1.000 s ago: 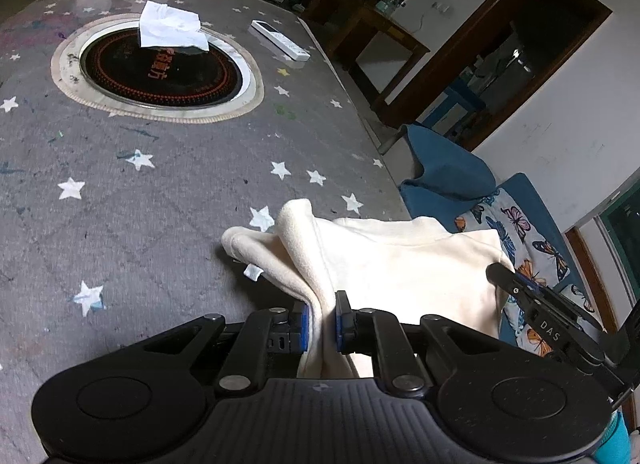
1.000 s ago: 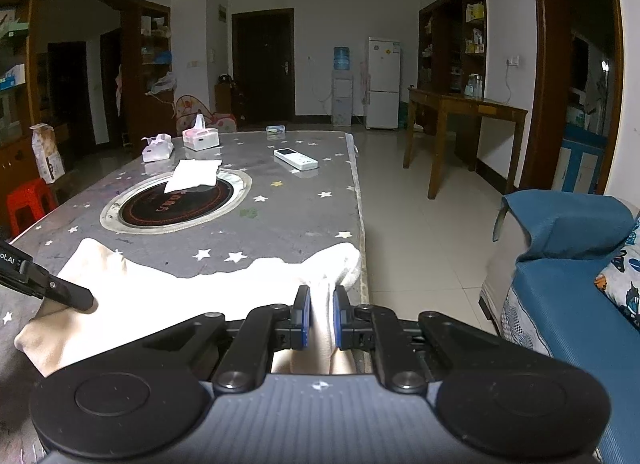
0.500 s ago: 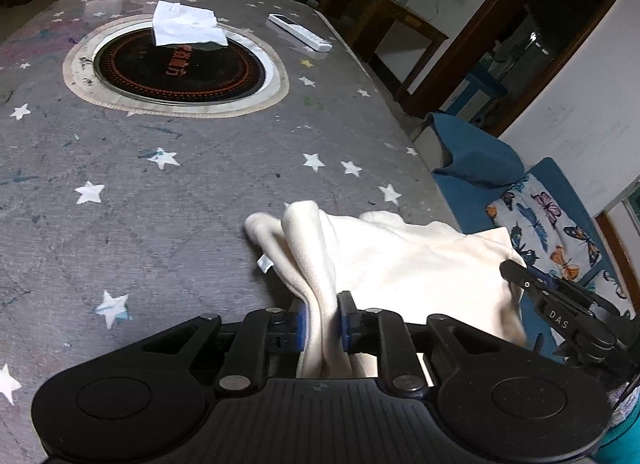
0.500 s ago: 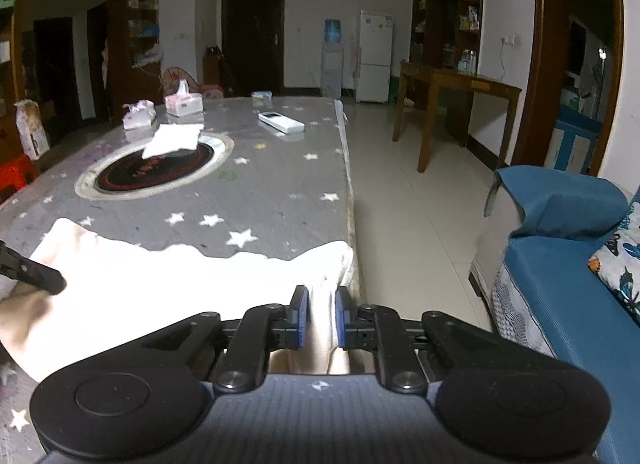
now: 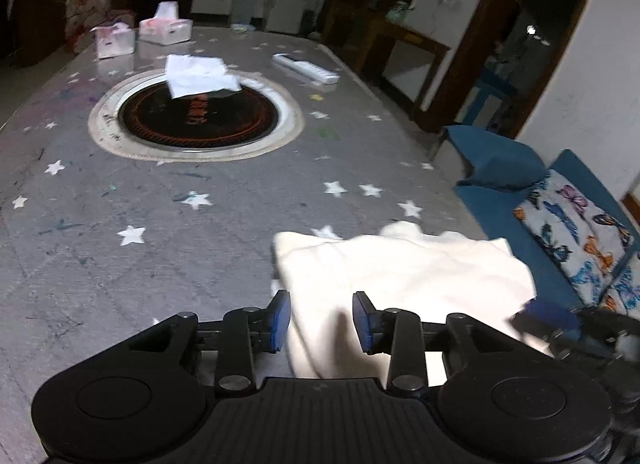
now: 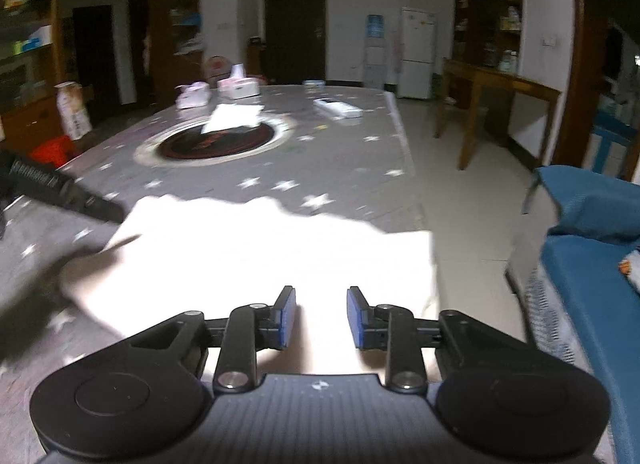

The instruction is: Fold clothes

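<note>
A cream garment [image 5: 400,276] lies folded flat on the grey star-patterned table [image 5: 160,224] near its right edge. It also shows in the right wrist view [image 6: 272,248]. My left gripper [image 5: 322,322] is open just above the garment's near left part, holding nothing. My right gripper [image 6: 322,318] is open above the garment's near right part, holding nothing. The left gripper's finger shows dark and blurred at the left of the right wrist view [image 6: 68,194].
A round black hotplate [image 5: 196,120] with a white cloth [image 5: 200,74] on it sits mid-table. Two tissue boxes [image 5: 164,26] and a white remote [image 5: 306,68] lie farther back. A blue sofa [image 5: 560,200] with a butterfly cushion stands right of the table.
Both grippers were shut on the garment's edges and have opened and let it go. The garment now lies flat on the table. Both views tilted up and are blurred.
</note>
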### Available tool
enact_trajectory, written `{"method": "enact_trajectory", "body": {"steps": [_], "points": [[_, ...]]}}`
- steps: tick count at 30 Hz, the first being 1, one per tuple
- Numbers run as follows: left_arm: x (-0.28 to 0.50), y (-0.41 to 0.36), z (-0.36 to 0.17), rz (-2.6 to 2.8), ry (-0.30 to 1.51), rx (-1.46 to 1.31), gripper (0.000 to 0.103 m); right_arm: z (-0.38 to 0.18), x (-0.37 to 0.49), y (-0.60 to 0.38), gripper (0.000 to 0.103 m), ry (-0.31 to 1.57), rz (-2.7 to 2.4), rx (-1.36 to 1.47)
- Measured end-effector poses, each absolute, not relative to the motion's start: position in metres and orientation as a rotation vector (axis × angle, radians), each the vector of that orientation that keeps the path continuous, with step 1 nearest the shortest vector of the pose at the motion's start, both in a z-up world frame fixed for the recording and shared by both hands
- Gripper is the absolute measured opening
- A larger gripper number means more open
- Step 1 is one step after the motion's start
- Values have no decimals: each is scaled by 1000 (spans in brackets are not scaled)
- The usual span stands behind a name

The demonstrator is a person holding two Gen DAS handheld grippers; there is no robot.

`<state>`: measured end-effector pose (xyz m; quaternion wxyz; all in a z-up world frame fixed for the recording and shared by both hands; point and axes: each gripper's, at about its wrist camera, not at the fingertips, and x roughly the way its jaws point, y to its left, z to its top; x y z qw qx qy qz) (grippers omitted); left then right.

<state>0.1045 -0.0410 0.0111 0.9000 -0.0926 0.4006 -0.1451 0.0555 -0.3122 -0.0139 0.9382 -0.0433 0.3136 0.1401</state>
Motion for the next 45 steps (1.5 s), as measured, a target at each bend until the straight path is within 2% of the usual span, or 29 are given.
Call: {"method": "enact_trajectory", "body": {"steps": [5,19,26,34,38,42,45], "points": [[92,-59,9,-377,820,-167,37,-23,37,-302,39,631,300,-124],[74,-81,-12,-407,828,-85,38,-28,19,-287,45,601,314,-158],[66,-82,-10,-408,821,-79,46,-27,15,-287,52,600,312,-137],[56,-81,-7,-397,799,-57,66,-27,14,-285,70,593,302,-113],[51,-81,-7,-394,790,-47,74,-26,12,-284,85,592,291,-97],[46,-78,-7,-370,781,-37,90,-24,12,-282,93,594,286,-83],[44,-73,-8,-346,784,-38,91,-21,13,-280,99,591,282,-77]]}}
